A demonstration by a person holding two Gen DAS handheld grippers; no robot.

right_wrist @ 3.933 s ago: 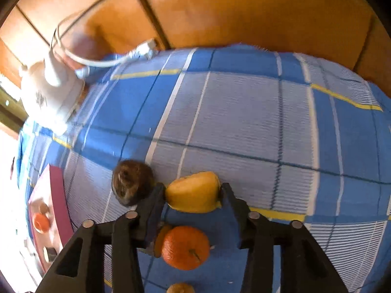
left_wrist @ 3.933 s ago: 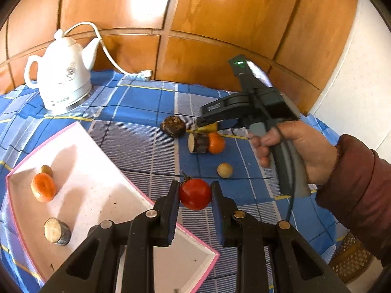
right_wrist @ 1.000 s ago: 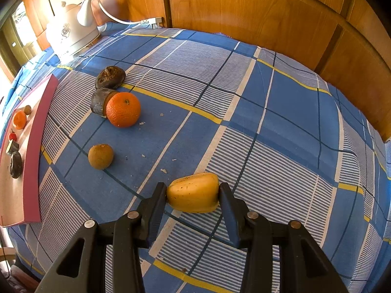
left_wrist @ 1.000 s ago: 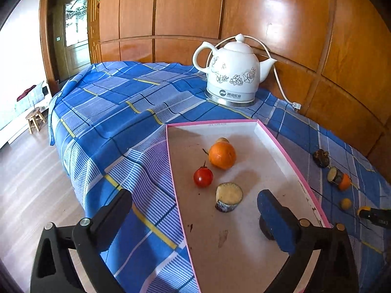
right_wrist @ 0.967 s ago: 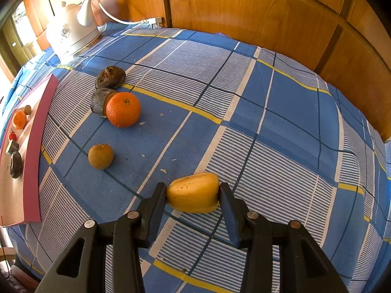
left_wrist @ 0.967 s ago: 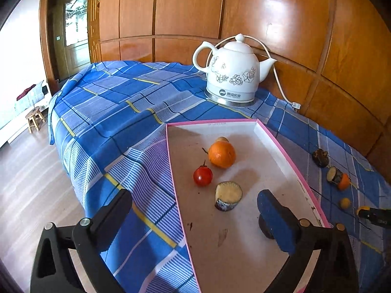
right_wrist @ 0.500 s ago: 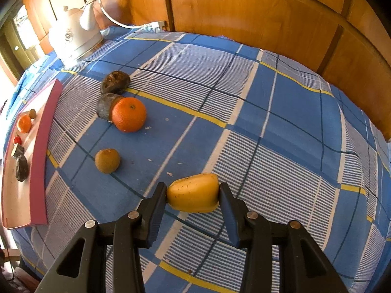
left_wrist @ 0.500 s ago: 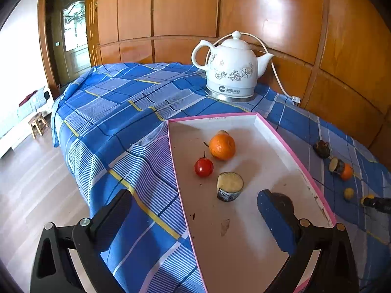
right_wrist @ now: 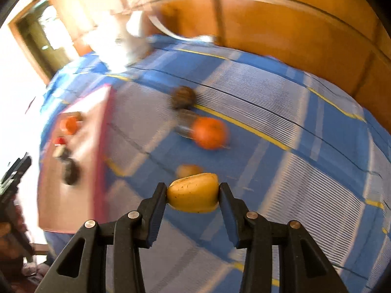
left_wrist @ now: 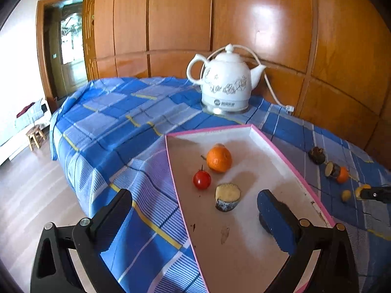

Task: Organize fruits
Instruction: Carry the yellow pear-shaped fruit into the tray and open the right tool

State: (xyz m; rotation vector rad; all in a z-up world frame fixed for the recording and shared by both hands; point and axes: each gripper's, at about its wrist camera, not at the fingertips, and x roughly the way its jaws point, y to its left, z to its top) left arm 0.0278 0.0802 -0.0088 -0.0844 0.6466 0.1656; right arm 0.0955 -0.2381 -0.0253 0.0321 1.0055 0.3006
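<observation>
While the right gripper (right_wrist: 193, 195) clamps a yellow banana piece (right_wrist: 193, 193) between its two pads, held above the blue plaid tablecloth (right_wrist: 305, 171), the left gripper (left_wrist: 195, 210) hangs with its jaws spread wide and nothing between them, over the near edge of the pink-rimmed white tray (left_wrist: 281, 153). Inside the tray lie an orange (left_wrist: 219, 159), a small red tomato (left_wrist: 202, 180) and a cut, dark-skinned fruit chunk (left_wrist: 227, 196), the three close together but apart; a dark lump is half hidden behind the left gripper's right pad. On the cloth beside the tray sit a dark brown fruit (left_wrist: 316, 155), another cut chunk touching a second orange (left_wrist: 343, 174), and a small brownish fruit (left_wrist: 345, 195). A white ceramic kettle (left_wrist: 226, 86) stands behind the tray
</observation>
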